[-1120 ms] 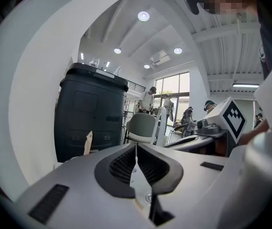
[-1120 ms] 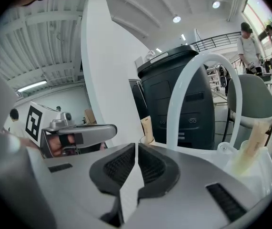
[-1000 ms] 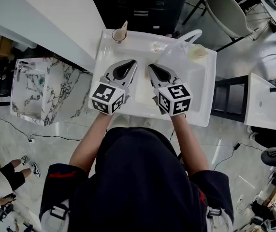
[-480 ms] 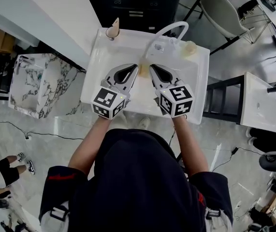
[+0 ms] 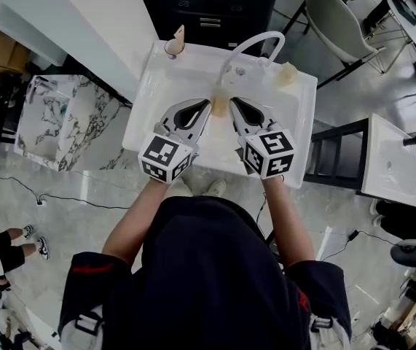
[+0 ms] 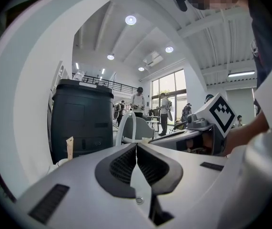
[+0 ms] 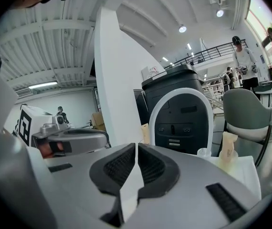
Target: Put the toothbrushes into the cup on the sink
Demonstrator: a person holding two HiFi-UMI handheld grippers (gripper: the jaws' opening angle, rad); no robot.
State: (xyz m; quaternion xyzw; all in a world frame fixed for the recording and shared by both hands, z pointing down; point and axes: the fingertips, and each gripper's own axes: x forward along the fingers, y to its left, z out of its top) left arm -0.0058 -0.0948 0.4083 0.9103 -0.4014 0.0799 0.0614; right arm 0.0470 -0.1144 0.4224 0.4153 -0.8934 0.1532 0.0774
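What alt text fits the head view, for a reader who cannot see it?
Seen from above, a person holds the left gripper and right gripper, both shut and empty, side by side over a white sink. A cup stands at its far left corner, an arched faucet at the back.

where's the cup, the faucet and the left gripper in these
cup [image 5: 172, 49]: head view, on its open top
faucet [image 5: 250, 42]: head view, on the white arch of the spout
left gripper [image 5: 207, 104]: head view, at its closed jaw tips
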